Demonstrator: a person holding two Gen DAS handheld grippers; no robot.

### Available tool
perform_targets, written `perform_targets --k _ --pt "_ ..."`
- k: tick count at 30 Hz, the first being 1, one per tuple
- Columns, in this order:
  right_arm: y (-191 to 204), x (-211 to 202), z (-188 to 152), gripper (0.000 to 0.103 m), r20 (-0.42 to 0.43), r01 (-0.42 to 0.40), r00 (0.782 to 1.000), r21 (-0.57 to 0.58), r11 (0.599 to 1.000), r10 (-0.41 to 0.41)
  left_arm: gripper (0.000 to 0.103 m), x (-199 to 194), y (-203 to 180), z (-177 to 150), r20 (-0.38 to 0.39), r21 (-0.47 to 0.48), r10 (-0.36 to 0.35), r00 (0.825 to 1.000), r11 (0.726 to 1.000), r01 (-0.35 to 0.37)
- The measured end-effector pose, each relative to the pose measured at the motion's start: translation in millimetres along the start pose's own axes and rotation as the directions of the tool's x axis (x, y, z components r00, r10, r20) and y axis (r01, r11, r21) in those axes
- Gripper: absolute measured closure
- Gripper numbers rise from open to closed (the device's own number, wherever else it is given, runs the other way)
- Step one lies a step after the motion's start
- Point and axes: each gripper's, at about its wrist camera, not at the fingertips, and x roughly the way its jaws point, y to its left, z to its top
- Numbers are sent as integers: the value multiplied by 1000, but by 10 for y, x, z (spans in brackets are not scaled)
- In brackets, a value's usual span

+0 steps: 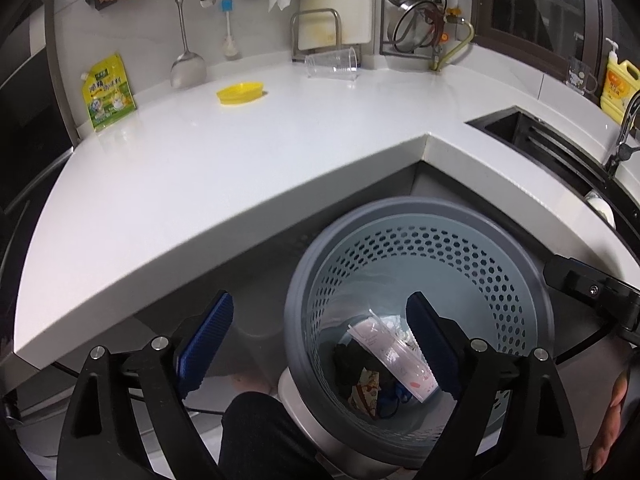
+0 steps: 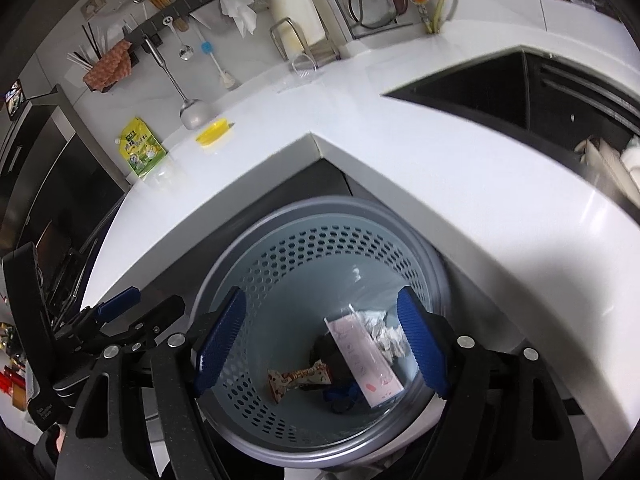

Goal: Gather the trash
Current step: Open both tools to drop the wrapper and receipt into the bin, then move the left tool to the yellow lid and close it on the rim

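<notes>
Above the grey perforated bin both the left gripper and right gripper hang with jaws spread and empty; a clear plastic cup and wrappers lie inside the bin.

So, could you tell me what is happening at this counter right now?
A person is clearing trash with two handheld grippers. Both the left gripper and the right gripper hang open and empty over the grey bin, which already holds a pink carton, a snack wrapper and crumpled paper. On the counter a clear cup, yellow lid and green pouch remain.
</notes>
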Motion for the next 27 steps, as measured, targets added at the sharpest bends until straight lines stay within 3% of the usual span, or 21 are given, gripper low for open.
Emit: perform_targets --k 9,14,27 --pt "100 11 278 23 44 -21 999 -40 999 23 7 -195 116 310 83 -13 -13 996 1000 14" --pt "133 76 478 21 53 -24 998 -60 998 27 6 -245 238 560 128 -16 19 992 1000 -17" --pt "330 402 1197 21 73 -46 996 -127 991 55 6 181 747 1298 139 -100 110 984 990 -96"
